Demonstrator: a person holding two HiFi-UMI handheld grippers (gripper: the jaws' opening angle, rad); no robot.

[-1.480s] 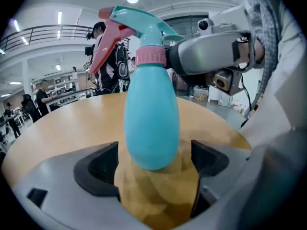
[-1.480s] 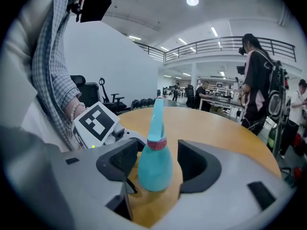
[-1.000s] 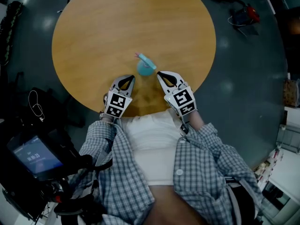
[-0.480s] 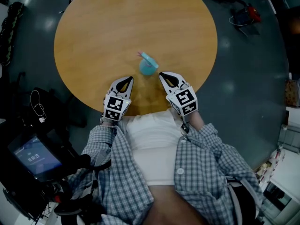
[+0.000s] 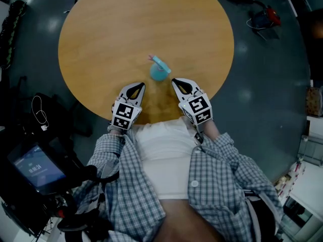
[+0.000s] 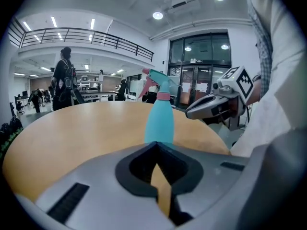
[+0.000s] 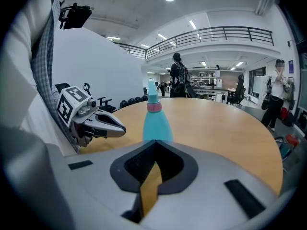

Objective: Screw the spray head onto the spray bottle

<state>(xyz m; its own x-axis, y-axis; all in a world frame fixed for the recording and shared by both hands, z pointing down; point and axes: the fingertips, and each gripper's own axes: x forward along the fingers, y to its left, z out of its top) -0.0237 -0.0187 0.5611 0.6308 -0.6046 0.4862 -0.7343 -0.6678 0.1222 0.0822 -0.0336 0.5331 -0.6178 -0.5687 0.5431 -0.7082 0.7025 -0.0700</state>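
Note:
A teal spray bottle (image 5: 159, 70) stands upright on the round wooden table (image 5: 111, 29), near its front edge. Its teal spray head (image 6: 160, 78) sits on a pink collar (image 7: 154, 107) at the neck. My left gripper (image 5: 140, 85) is just left of the bottle and nearer to me, shut and empty. On the other side my right gripper (image 5: 174, 80) is also shut with nothing in it. In the left gripper view the bottle (image 6: 159, 119) rises just beyond my shut left gripper (image 6: 156, 145), with the right gripper (image 6: 211, 107) beside it. In the right gripper view the bottle (image 7: 157, 121) stands ahead of my right gripper (image 7: 154, 145).
The table's front edge runs under both grippers, against the person's body. A device with a lit screen (image 5: 38, 168) sits at the lower left. Cables and a red item (image 5: 271, 15) lie on the dark floor at the upper right. People (image 7: 178, 78) stand far beyond the table.
The head view has shifted a few pixels. The bottle and both grippers hold their places relative to each other.

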